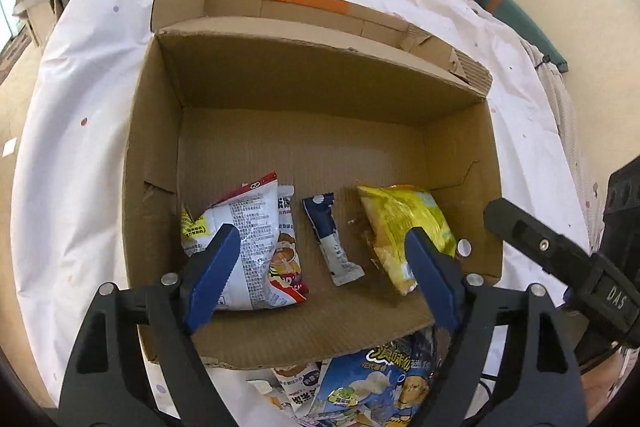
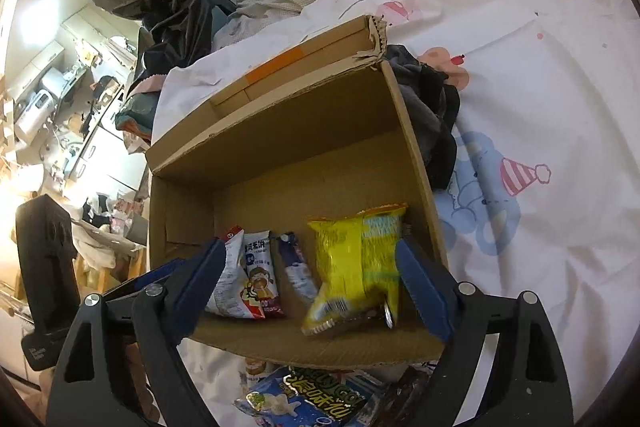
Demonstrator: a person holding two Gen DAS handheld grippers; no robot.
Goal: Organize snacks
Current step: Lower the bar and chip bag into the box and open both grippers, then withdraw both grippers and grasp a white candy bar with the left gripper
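A cardboard box [image 1: 152,155] stands open on a bed with a white printed sheet [image 1: 80,75]. Along its near wall four snacks lie in a row. At the far left is a white packet [image 1: 248,227] with small print, and just beside it, partly under it, a biscuit packet [image 1: 288,255] with a cartoon face. In the middle lies a slim dark blue and white sachet [image 1: 332,243], apart from the others. At the right is a yellow packet [image 1: 400,223], which looks blurred in the right wrist view.

The left gripper [image 1: 320,279] hangs over the row with its jaws wide apart and holds nothing. The right gripper [image 2: 316,291] is also spread wide; the yellow packet is between its fingers but they do not press it.

In front of the box, on the sheet, a blue snack bag [image 1: 372,383] lies with other packets.
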